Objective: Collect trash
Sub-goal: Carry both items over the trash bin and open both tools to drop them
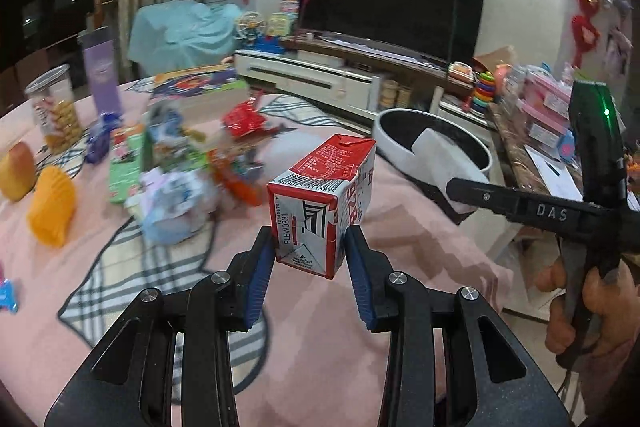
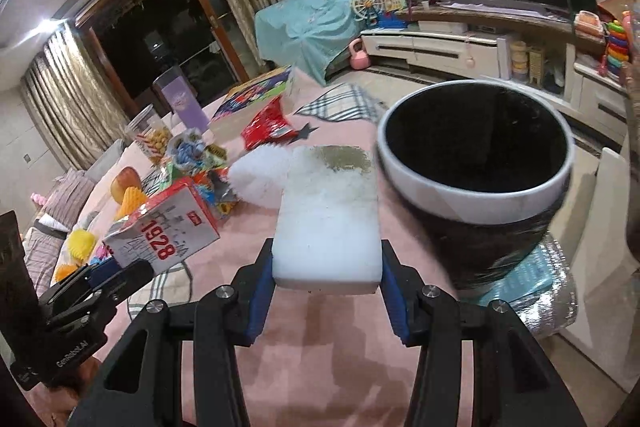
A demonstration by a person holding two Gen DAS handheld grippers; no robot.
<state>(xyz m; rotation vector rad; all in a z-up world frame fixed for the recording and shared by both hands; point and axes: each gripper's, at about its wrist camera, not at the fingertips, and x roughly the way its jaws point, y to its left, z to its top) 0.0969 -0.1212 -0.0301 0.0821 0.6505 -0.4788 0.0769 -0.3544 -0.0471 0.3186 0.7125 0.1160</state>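
Note:
My left gripper is shut on a red and white drink carton and holds it above the pink table cloth. The carton also shows in the right wrist view. My right gripper is shut on a white sponge block with a dirty far end, held just left of the black bin with a white rim. In the left wrist view the sponge hangs over the bin's rim. A pile of wrappers lies on the table.
A biscuit jar, a purple tube, an apple and orange cup liners stand at the table's left. A red packet and a picture box lie farther back. A TV stand is behind.

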